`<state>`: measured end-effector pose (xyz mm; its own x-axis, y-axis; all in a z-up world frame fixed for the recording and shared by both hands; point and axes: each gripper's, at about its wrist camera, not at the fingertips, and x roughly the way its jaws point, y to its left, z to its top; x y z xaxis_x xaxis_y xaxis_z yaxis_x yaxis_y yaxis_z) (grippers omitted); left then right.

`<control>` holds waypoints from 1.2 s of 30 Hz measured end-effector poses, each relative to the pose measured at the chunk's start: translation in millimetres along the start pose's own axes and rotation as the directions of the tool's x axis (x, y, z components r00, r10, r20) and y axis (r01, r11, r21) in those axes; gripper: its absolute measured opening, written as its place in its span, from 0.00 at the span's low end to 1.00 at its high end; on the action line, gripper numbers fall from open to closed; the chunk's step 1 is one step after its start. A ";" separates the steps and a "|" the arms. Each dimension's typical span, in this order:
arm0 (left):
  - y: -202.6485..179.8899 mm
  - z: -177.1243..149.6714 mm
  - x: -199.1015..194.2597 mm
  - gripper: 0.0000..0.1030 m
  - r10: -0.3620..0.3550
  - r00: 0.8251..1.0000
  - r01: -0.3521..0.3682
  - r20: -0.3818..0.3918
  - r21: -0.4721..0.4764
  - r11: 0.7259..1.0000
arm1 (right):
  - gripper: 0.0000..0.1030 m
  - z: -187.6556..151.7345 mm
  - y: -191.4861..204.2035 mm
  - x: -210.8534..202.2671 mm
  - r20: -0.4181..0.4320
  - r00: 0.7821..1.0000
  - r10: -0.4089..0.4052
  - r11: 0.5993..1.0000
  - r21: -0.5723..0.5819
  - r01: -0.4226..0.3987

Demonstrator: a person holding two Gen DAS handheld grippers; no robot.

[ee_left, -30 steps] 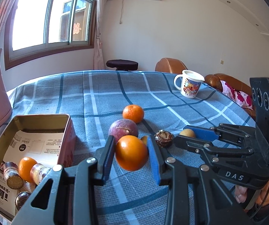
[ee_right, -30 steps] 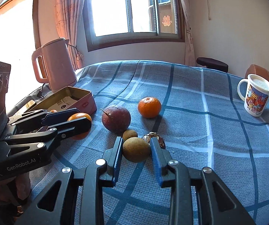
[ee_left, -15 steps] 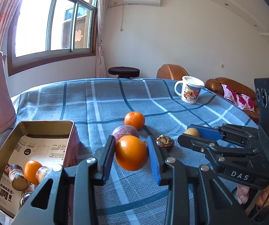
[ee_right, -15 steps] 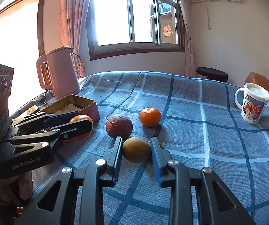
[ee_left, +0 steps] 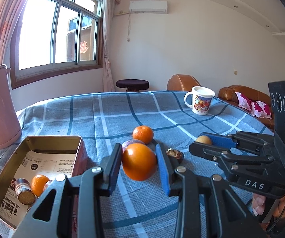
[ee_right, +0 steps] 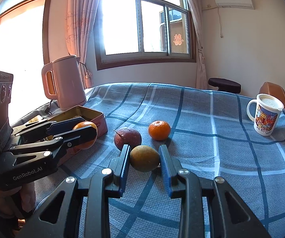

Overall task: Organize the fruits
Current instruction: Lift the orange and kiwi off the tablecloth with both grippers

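Note:
My left gripper (ee_left: 138,163) is shut on an orange (ee_left: 139,164) and holds it above the blue checked tablecloth, just right of the open metal tin (ee_left: 43,138). My right gripper (ee_right: 144,158) is shut on a brownish-yellow round fruit (ee_right: 144,158), lifted off the cloth. On the cloth lie a mandarin (ee_right: 159,130), a purple passion fruit (ee_right: 127,137) and a brown cut fruit (ee_left: 174,154). In the right wrist view the left gripper (ee_right: 86,131) with its orange (ee_right: 83,127) hangs in front of the tin (ee_right: 94,116).
The tin holds a small orange (ee_left: 39,184) and a short brown cylinder (ee_left: 24,191) on a printed paper. A pink kettle (ee_right: 64,85) stands behind the tin. A lidded printed mug (ee_left: 201,103) sits far right. Brown sofa and a dark stool lie beyond the table.
Both grippers have risen and tilted up a little with their fruits still held, so the room shows more. The fruits on the cloth have not moved.

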<state>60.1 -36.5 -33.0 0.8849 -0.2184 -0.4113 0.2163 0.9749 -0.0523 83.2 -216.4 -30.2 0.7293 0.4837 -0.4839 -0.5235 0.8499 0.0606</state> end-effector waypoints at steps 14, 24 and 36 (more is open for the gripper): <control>-2.0 1.5 -9.8 0.36 0.013 0.998 -0.014 0.055 0.015 1.000 | 0.31 -0.6 0.4 -7.3 0.040 0.999 0.003 1.000 -0.005 -0.003; -3.6 0.6 -15.2 0.36 0.020 0.996 -0.022 0.082 0.021 1.000 | 0.31 -1.4 1.9 -13.6 0.071 0.997 0.003 1.000 -0.015 -0.002; -3.8 0.9 -21.5 0.36 0.032 0.993 -0.035 0.113 0.023 0.999 | 0.31 -2.6 4.7 -24.2 0.121 0.993 0.005 1.000 -0.029 -0.002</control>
<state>40.6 -35.6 -23.1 0.9322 -0.1907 -0.3077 0.1948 0.9807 -0.0176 61.9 -224.7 -20.5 0.7742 0.5100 -0.3748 -0.5376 0.8424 0.0358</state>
